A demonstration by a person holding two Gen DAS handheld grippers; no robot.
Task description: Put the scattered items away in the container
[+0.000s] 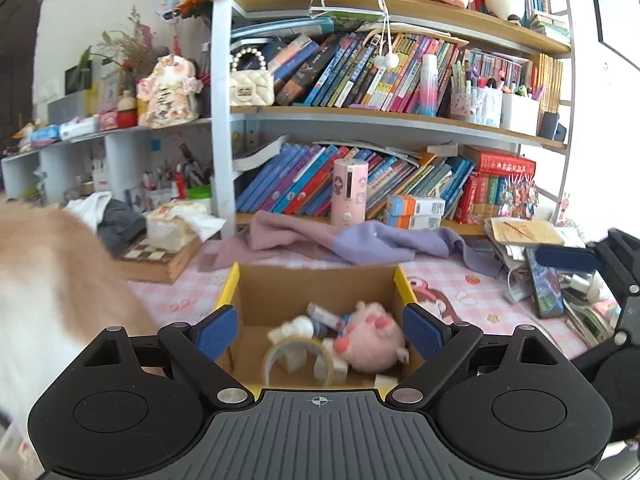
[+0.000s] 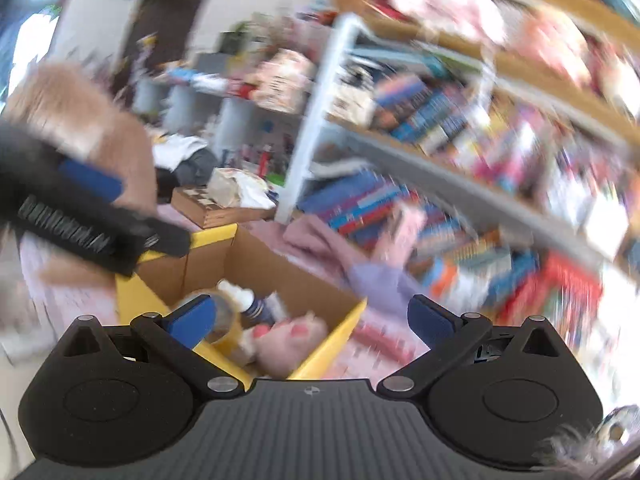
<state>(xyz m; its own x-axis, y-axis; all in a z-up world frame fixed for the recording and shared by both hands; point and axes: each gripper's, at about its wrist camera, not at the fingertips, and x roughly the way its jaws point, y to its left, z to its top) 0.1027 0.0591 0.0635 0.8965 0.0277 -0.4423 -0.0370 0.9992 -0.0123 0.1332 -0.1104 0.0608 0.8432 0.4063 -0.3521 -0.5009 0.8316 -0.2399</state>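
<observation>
Left tool (image 1: 318, 330) and right tool (image 2: 312, 318): both open, empty, above yellow-rimmed cardboard box (image 1: 401, 280). Contents: round pink plush toy (image 1: 370, 340), likely soft, light, grippable anywhere; clear tape roll (image 1: 298, 360), probably rigid, best pinched across its rim.

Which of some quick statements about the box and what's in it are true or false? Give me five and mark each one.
1. The cardboard box holds a pink plush toy. True.
2. A roll of clear tape lies inside the box. True.
3. The left tool grips the plush toy. False: its pads stand wide apart with nothing between them, above the box.
4. The box stands on a bare wooden floor. False: it stands on a pink checked cloth.
5. A purple cloth lies behind the box, in front of the bookshelf. True.
</observation>
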